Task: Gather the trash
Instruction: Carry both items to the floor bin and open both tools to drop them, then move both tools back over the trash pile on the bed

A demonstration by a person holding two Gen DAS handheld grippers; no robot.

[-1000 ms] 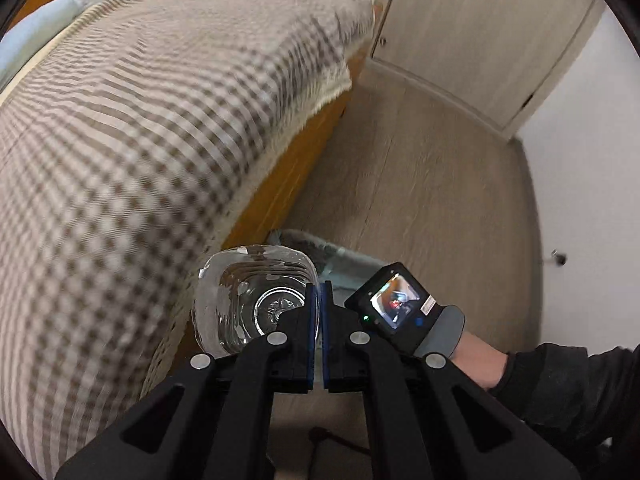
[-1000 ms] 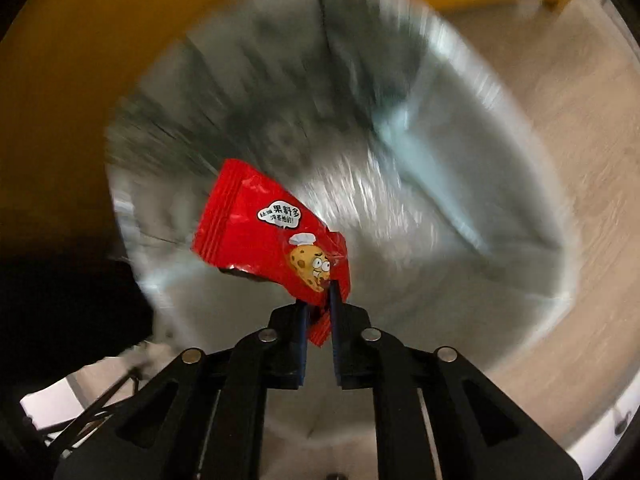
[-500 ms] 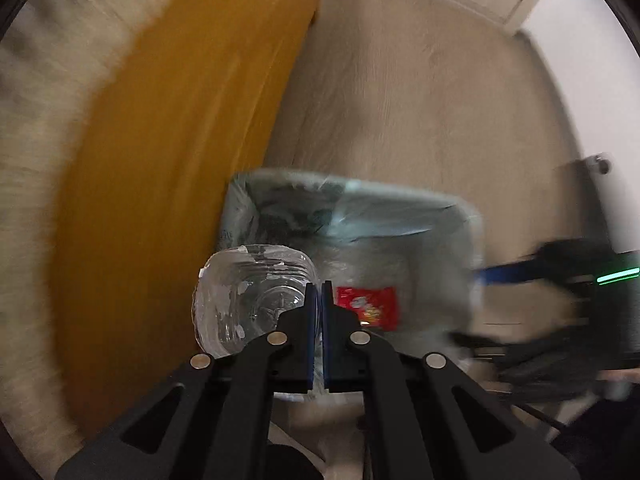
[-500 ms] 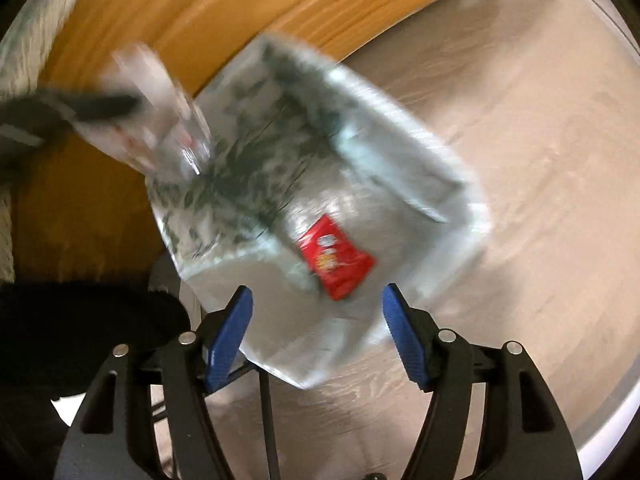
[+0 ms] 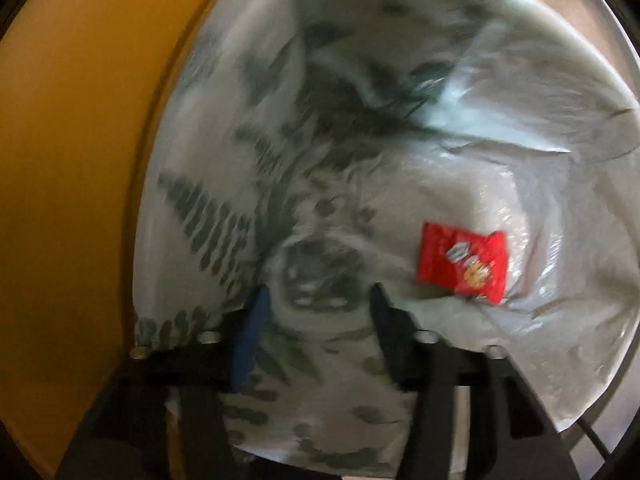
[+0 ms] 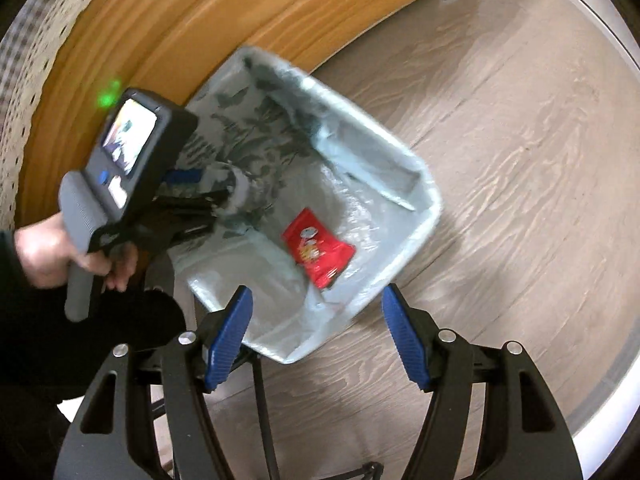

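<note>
A bin (image 6: 420, 176) lined with a pale plastic bag stands on the floor beside the wooden bed frame. A red snack wrapper (image 6: 318, 252) lies on its bottom; it also shows in the left wrist view (image 5: 462, 262). My left gripper (image 5: 318, 300) is open, pointing down into the bin, with a clear plastic bottle (image 5: 320, 268) blurred just beyond its fingertips, apart from them. In the right wrist view the left gripper (image 6: 208, 192) reaches into the bin from the left. My right gripper (image 6: 316, 312) is open and empty above the bin's near rim.
The orange wooden bed frame (image 6: 168, 40) runs along the bin's far left side, with a checked bedspread (image 6: 24, 40) above it. Grey wood floor (image 6: 500, 140) lies to the right. A white skirting (image 6: 616, 360) edges the floor.
My left gripper swung from over the bed down into the bin and opened, letting go of the clear bottle. My right gripper let go of the red wrapper and drew back above the bin.
</note>
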